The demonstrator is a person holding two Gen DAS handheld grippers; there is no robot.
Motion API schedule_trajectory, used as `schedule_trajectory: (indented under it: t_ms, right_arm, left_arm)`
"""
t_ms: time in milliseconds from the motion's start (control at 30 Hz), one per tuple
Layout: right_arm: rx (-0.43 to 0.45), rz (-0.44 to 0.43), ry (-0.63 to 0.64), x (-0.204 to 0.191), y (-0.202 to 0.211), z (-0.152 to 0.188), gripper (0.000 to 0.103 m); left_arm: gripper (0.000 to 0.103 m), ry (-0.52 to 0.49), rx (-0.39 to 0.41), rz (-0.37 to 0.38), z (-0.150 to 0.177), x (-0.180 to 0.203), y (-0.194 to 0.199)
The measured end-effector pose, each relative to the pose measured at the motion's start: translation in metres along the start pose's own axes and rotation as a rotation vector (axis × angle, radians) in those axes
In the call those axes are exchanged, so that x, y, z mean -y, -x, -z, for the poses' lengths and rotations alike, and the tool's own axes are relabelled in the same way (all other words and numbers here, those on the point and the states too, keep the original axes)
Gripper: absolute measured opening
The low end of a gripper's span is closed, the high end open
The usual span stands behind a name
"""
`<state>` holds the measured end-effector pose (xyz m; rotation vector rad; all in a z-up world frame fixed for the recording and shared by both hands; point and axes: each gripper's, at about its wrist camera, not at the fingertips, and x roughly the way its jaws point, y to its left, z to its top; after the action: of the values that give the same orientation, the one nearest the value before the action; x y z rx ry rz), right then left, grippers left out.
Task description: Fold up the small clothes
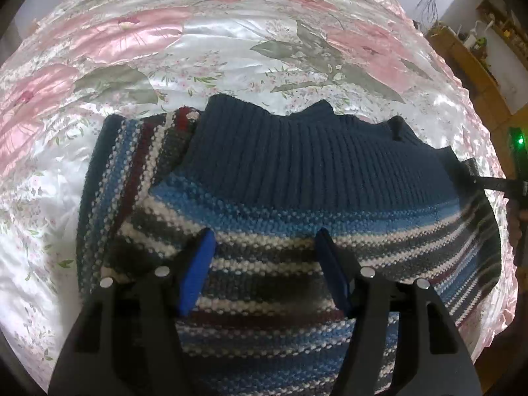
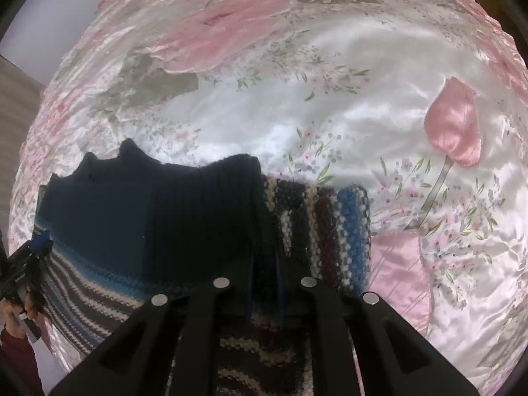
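Lying on floral bedspread (image 1: 204,43): striped sweater (image 1: 264,211) | left tongs (image 1: 264,241) wide | right tongs (image 2: 264,283) pinching sweater

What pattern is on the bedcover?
Pink flowers with grey-green leaves on shiny white satin bedcover, clearest in the left wrist view.

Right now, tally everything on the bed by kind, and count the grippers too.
Striped knit sweater: 1
Floral satin bedspread: 1
Grippers: 2, the left gripper open over the stripes, the right gripper closed down on the sweater's edge
Total: 4
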<state>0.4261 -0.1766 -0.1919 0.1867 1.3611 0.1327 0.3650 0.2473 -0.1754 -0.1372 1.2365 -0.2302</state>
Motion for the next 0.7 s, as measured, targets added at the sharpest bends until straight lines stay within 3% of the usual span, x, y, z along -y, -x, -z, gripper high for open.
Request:
schedule_trajectory:
  t_ms: [67,133,333,500,700]
  right_arm:
    - [0.010,-0.006,-0.002,0.000,0.004,0.001,0.014]
    - [0.029,-0.010,0.001,-0.001,0.015,0.004,0.033]
    - [0.094,0.058,0.037,-0.006,0.061,0.035,0.059]
    - [0.049,0.078,0.031,0.002,0.075,0.073,0.072]
    - [0.024,0.037,0.007,0.013,0.075,0.101,0.076]
  left_arm:
    - [0.063,0.010,0.003,0.004,0.000,0.000,0.002]
    - [0.064,0.028,0.002,0.001,0.001,0.000,0.006]
    - [0.070,0.051,0.038,-0.009,0.012,0.018,0.030]
    - [0.074,0.000,0.076,-0.025,0.023,0.043,0.046]
    - [0.075,-0.040,0.104,-0.050,0.034,0.060,0.059]
